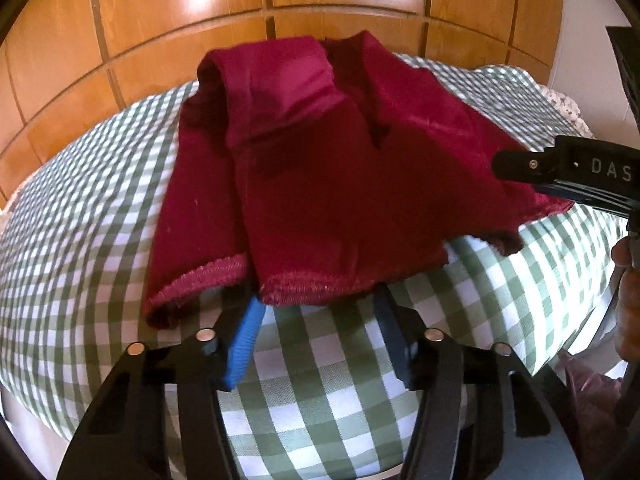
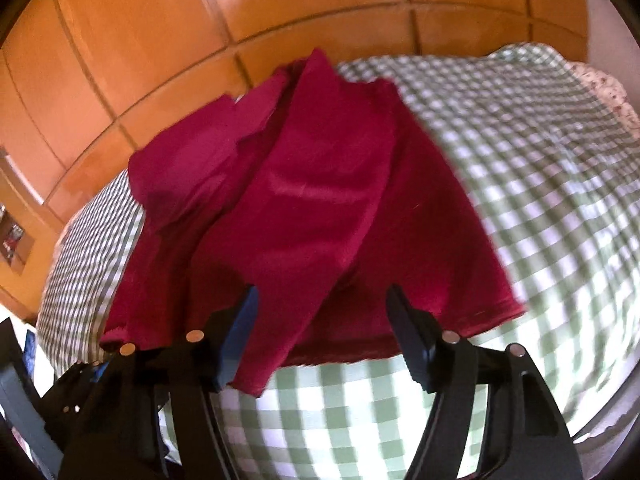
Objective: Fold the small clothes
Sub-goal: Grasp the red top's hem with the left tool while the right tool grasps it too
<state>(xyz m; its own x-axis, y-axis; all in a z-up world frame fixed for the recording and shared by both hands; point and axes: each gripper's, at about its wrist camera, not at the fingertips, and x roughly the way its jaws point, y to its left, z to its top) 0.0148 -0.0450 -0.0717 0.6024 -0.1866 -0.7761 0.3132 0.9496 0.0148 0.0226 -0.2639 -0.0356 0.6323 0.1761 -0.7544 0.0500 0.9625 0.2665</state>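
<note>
A dark red garment (image 1: 320,168) lies crumpled on a bed with a green-and-white checked cover (image 1: 100,208). My left gripper (image 1: 316,304) is at its near hem. The fingers stand apart and the hem drapes over their tips, with the blue pad (image 1: 244,344) showing on the left finger. My right gripper (image 1: 520,178) reaches onto the garment's right edge. In the right wrist view the red garment (image 2: 320,200) spreads ahead. The right gripper (image 2: 322,296) is open astride its near edge, a fold hanging between the fingers. Part of the left gripper (image 2: 86,376) shows low at the left.
Glossy wooden panels (image 1: 200,20) rise behind the bed. A floral cloth (image 1: 568,108) lies at the bed's far right corner. A person's hand (image 1: 628,280) holds the right gripper at the right edge. The checked cover (image 2: 540,200) stretches to the right of the garment.
</note>
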